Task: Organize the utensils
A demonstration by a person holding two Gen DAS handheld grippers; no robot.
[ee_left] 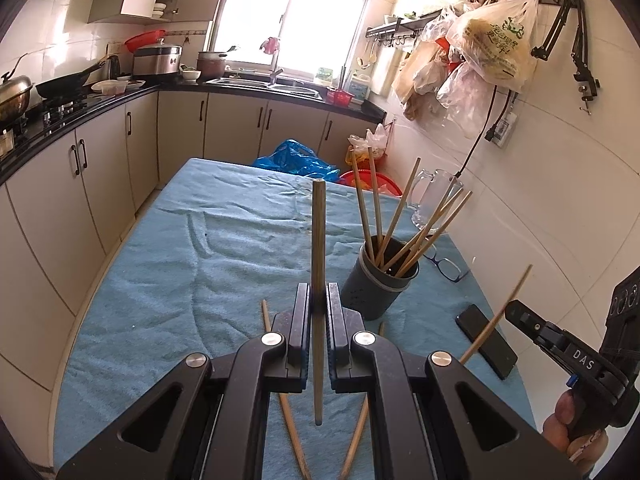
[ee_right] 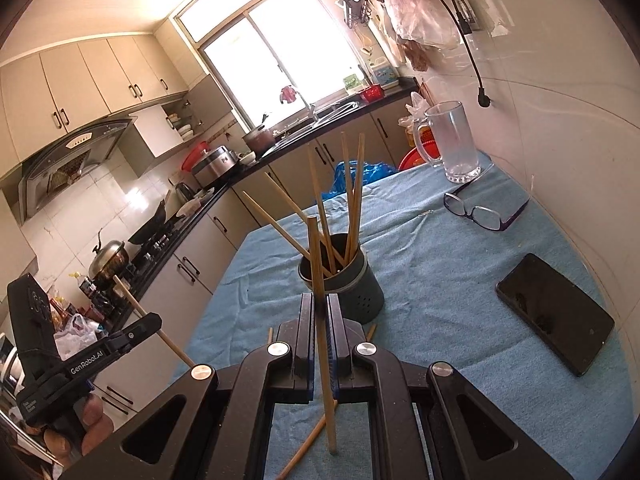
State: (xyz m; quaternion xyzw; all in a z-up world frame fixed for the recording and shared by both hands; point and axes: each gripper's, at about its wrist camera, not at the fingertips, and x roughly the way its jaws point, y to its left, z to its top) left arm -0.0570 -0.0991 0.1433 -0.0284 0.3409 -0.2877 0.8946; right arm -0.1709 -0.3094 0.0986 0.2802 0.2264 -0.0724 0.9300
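Note:
A dark grey utensil cup (ee_left: 376,284) (ee_right: 352,284) stands on the blue towel and holds several wooden chopsticks (ee_left: 400,216) (ee_right: 352,192). My left gripper (ee_left: 319,300) is shut on one upright chopstick (ee_left: 318,240), just left of the cup. My right gripper (ee_right: 320,308) is shut on another chopstick (ee_right: 316,264), just in front of the cup. Each gripper shows in the other's view: the right gripper (ee_left: 516,312) and the left gripper (ee_right: 148,326). Two loose chopsticks (ee_left: 292,432) (ee_right: 308,444) lie on the towel under the grippers.
A black phone (ee_left: 486,340) (ee_right: 554,312), glasses (ee_left: 446,264) (ee_right: 480,212) and a glass mug (ee_left: 434,196) (ee_right: 452,140) sit on the towel-covered table (ee_left: 160,280) by the right wall. Kitchen counters and cabinets run along the left and far side.

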